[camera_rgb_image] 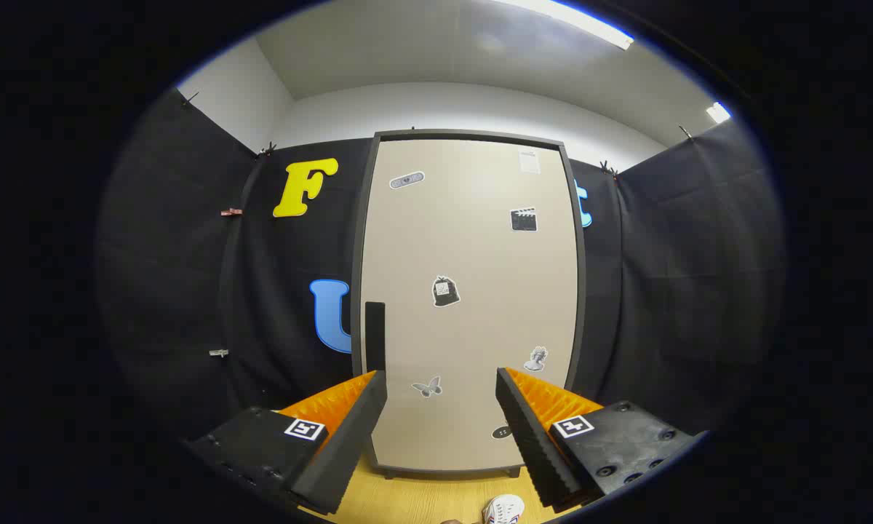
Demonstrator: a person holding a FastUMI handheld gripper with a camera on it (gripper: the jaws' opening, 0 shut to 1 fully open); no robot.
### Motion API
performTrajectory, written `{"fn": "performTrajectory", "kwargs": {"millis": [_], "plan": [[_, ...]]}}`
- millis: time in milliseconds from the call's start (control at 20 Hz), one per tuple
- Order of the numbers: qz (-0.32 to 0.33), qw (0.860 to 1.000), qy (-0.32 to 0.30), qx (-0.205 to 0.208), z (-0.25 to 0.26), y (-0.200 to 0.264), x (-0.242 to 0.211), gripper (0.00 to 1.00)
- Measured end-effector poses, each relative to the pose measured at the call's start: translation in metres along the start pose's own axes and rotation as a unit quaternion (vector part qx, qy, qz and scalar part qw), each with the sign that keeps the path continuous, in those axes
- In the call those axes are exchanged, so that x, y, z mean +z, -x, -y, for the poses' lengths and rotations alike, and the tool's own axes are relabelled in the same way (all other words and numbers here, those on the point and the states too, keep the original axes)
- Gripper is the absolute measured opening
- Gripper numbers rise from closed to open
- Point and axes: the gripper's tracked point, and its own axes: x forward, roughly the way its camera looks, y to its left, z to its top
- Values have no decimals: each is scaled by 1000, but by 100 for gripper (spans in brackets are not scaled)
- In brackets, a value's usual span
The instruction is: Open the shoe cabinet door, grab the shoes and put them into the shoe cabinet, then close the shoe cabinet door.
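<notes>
- Shoes first: one pale shoe (504, 509) lies on the wooden floor (415, 498) below and between my fingers, its toe just peeking up; the rest is cut off, and I cannot tell whether a second one is with it.
- My gripper (441, 404) is spread wide and holds nothing; both fingers point at the lower part of the cabinet without touching it.
- Just beyond my left finger stands a dark upright handle (375, 336), fixed at the left edge of the door.
- Shoe cabinet (579, 291), tall and dark-framed, stands on the floor against the booth wall; its beige door (473, 255) sits flush and shut.
- By my judgement the opening step is in hand and not yet done. Next I must bring the handle between my fingers, close on it and swing the door out.
- Writing: small stickers dot the door (a butterfly, a clapperboard, a bust, a sack) and a white label sits near the top; nothing on them is legible.
</notes>
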Motion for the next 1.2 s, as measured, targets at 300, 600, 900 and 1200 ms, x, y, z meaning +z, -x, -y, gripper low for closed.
{"fn": "performTrajectory", "kwargs": {"millis": [300, 600, 900, 1200], "plan": [[-3, 1000, 7, -3, 6, 4, -7, 97], [-10, 1000, 6, -12, 9, 3, -11, 98], [-23, 1000, -2, -10, 0, -5, -16, 98], [-21, 1000, -12, -18, -1, -8, -9, 98]]}}
